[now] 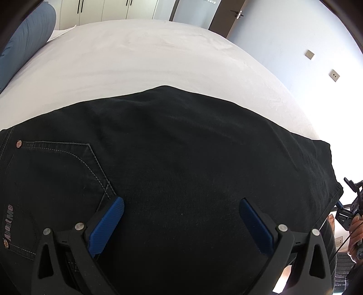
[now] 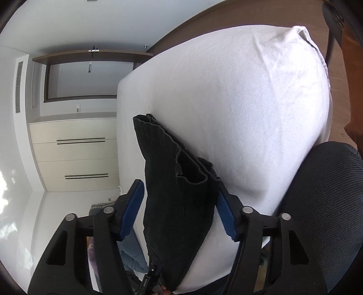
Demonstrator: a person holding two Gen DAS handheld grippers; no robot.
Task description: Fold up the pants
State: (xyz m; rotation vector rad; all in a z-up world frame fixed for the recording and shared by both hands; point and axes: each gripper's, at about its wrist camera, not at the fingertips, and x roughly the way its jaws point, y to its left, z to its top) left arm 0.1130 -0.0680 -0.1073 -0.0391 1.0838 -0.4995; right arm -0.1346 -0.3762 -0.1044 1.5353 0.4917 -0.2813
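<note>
Black jeans (image 1: 172,158) lie spread across the white bed (image 1: 136,56), with a stitched back pocket (image 1: 68,163) at the left. My left gripper (image 1: 181,204) is open, its blue fingers (image 1: 109,217) wide apart just above the jeans. In the right wrist view the leg ends of the jeans (image 2: 177,181) stand between the blue fingers (image 2: 132,204) of my right gripper (image 2: 179,202). Its jaws are apart and do not pinch the cloth.
A blue pillow (image 1: 27,45) lies at the bed's left. A dark office chair (image 2: 322,204) stands by the bed. Cream drawers (image 2: 77,154) and a wardrobe (image 1: 118,9) line the walls. The right gripper shows at the far right of the left wrist view (image 1: 351,204).
</note>
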